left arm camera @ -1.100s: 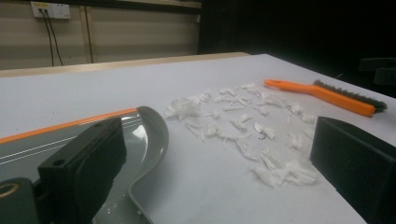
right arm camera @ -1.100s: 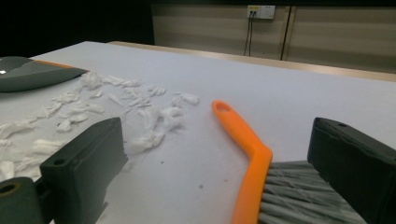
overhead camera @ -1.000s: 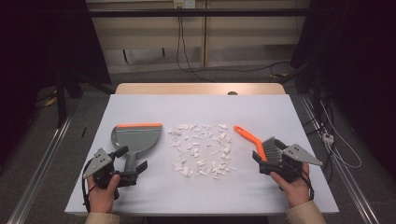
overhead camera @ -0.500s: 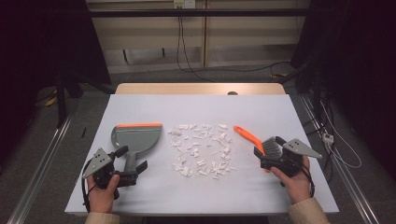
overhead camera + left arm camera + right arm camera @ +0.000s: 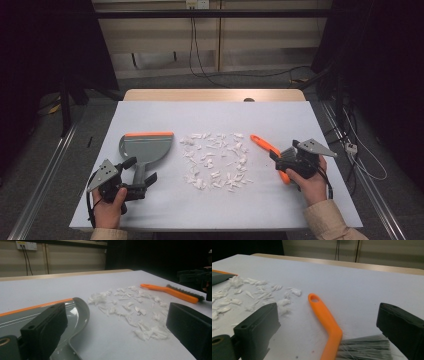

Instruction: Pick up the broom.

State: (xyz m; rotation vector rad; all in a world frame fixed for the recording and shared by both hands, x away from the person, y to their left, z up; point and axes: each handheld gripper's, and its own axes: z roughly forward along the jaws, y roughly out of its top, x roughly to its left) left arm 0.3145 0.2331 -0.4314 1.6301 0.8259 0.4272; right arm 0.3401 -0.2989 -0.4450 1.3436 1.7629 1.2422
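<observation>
Straddling the orange-handled, grey-bristled hand brush [image 5: 329, 333] lying right of the white paper scraps [image 5: 215, 162] on the pale worktop [image 5: 270, 210], the wide-open right claw [image 5: 329, 340] should clamp squarely mid-handle, while the wide-open left claw [image 5: 142, 182] takes the grey, orange-edged plastic dustpan [image 5: 145, 149] by its handle.

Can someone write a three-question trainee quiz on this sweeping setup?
1. True or false: the right tongs are shut on the brush.
2. What lies between the dustpan and the brush?
   A. paper scraps
   B. a cup
   C. a sponge
3. Fill in: the left tongs are open at the dustpan's ____.

Key: 1 false, they stand open around it. 2 A. 3 handle.
</observation>
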